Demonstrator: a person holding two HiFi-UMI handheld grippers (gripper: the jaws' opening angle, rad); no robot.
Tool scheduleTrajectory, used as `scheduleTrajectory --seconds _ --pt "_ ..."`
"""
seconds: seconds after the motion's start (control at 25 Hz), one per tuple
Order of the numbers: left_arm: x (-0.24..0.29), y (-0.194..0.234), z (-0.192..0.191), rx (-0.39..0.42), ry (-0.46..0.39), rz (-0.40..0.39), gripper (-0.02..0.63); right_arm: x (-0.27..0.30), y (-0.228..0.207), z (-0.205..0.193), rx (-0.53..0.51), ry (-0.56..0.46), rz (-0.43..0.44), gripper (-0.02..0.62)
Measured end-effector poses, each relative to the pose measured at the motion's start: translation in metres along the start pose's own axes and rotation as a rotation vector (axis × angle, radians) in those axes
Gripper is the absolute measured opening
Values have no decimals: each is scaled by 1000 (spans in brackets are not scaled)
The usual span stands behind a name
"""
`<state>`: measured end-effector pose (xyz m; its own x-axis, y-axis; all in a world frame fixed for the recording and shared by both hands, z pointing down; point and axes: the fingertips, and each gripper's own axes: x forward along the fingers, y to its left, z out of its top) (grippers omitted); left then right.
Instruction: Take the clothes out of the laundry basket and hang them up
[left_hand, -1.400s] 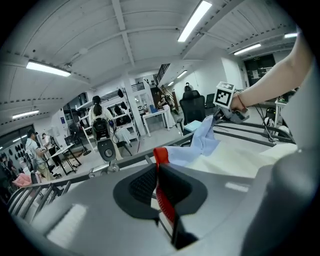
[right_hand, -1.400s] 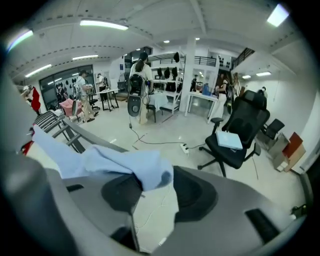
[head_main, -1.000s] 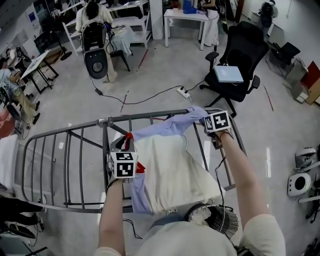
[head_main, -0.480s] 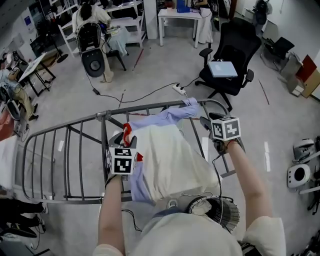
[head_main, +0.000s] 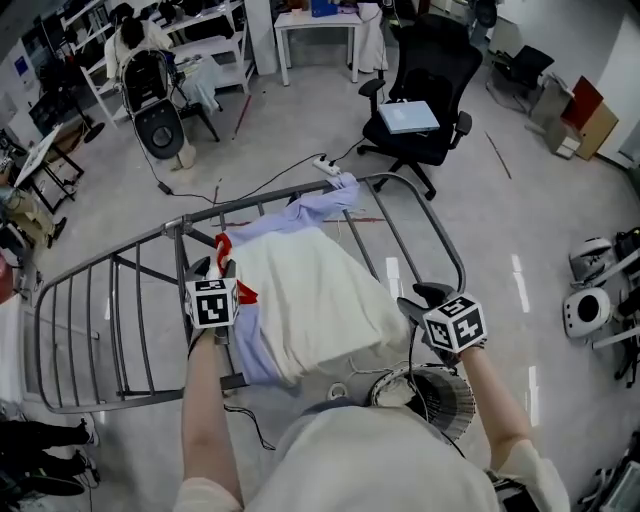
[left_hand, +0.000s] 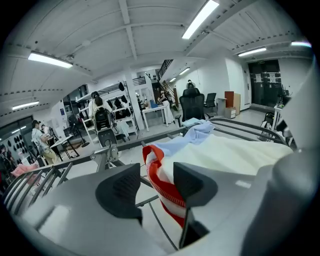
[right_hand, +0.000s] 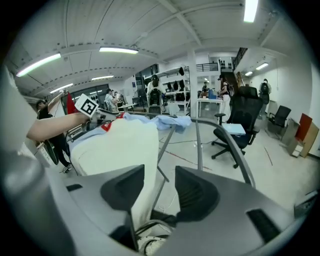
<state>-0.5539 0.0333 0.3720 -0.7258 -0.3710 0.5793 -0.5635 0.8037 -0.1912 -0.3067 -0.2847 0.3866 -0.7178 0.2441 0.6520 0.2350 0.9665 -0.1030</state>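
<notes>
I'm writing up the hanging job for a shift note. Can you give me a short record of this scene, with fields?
garment: cream top with blue sleeves, draped over the drying rack
left tongs: open, jaws just been opening; red collar shows in the gap, not pressed
right tongs: open, jaws just been closing a little; nothing between them
basket: wire, by the rack's near right corner, close to the right tongs

The head camera looks steeply down on the drying rack (head_main: 180, 226) from above its near edge. The left gripper camera sits low, close at the rack's left side, the right gripper camera low off its near right corner; all three share the white garment (head_main: 320, 300) draped there.
</notes>
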Motion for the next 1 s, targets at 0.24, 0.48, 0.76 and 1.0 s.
scheduleTrajectory --seconds 0.24,0.48,0.76,1.0 --pt "19 0 -6 -27 -2 -10 222 -8 29 -56 100 7 43 187" --pt "35 -3 -8 30 9 2 221 -11 27 -60 113 -62 -17 121" --pt "41 -14 -7 87 -5 -39 82 -12 5 -56 25 -5 -36 35" --pt "36 -10 -2 123 -12 -13 43 -10 -61 -21 -73 30 -163 32"
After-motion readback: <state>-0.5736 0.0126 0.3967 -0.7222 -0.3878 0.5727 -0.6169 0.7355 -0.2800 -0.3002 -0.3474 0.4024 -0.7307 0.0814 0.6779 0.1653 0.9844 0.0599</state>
